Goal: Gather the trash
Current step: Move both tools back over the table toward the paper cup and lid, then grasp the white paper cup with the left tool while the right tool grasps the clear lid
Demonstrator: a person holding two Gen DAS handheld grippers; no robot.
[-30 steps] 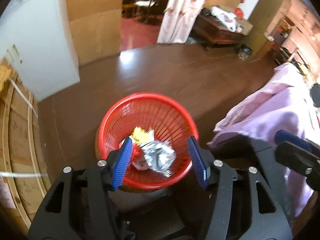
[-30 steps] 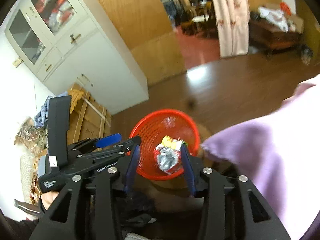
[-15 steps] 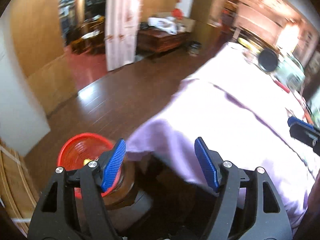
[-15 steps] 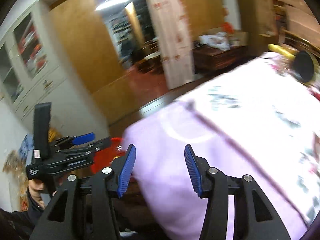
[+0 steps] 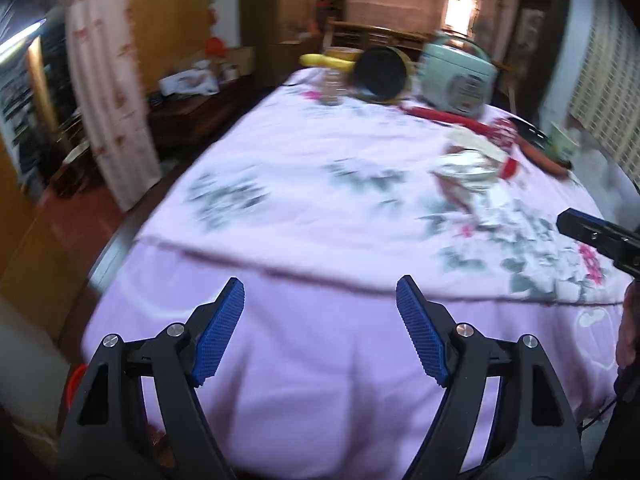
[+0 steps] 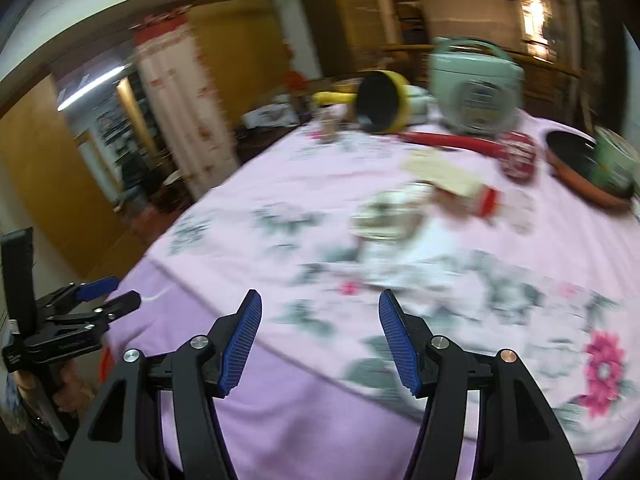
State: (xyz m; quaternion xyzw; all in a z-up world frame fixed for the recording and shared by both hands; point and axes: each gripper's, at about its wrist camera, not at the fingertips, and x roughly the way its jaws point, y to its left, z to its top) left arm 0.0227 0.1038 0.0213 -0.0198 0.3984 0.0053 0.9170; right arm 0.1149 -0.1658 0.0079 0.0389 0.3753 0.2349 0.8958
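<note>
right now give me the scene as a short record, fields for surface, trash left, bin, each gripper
surface: table under a pink floral cloth
trash left: crumpled wrappers lying mid-table, blurred
other items: green rice cooker, yellow-rimmed pan tipped on its side, red-handled utensil
bin: red basket, only a sliver of rim showing at the table's near left edge
left gripper: open, empty, over the cloth's near edge
right gripper: open, empty, pointed toward the wrappers
</note>
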